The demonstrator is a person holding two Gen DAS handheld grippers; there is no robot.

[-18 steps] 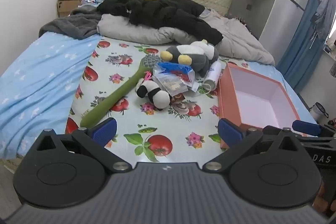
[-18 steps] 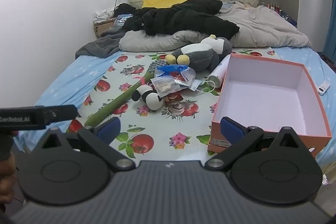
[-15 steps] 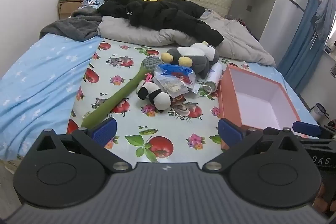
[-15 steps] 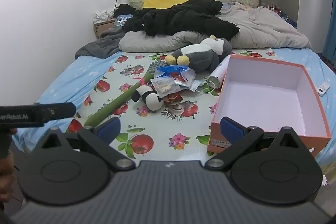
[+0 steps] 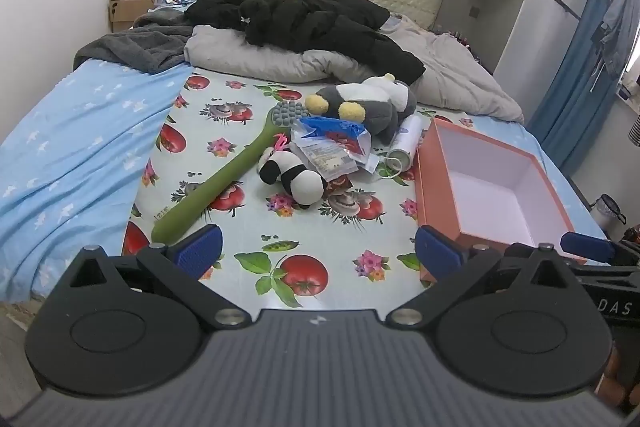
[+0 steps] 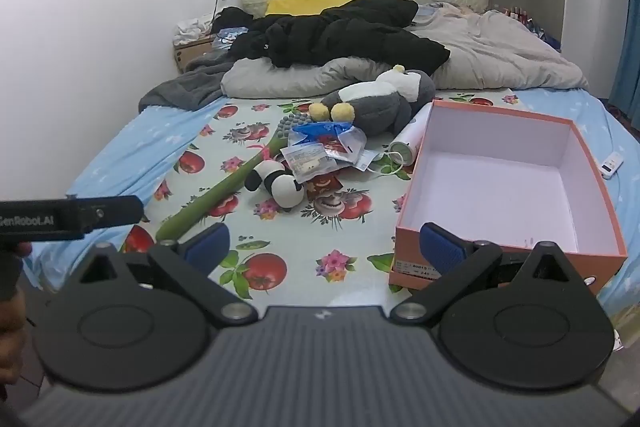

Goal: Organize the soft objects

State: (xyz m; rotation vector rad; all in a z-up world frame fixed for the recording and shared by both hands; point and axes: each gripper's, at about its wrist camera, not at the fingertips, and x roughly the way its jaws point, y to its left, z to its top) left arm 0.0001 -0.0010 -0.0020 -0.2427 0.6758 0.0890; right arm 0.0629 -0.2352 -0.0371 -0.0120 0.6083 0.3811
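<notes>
Panda plush (image 5: 294, 177) lies on the bed, well ahead of your left claw (image 5: 318, 251) and right claw (image 6: 324, 245); both gape wide, empty, touching nothing.

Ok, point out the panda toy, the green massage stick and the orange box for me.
panda toy (image 5: 298, 175), left wrist view, on its white belly.
green massage stick (image 5: 224, 183), left wrist view, mid-handle.
orange box (image 6: 508, 259), right wrist view, on its near outer wall.

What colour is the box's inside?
Pale lilac-white inside the open orange cardboard box; clearest in the right wrist view.
</notes>
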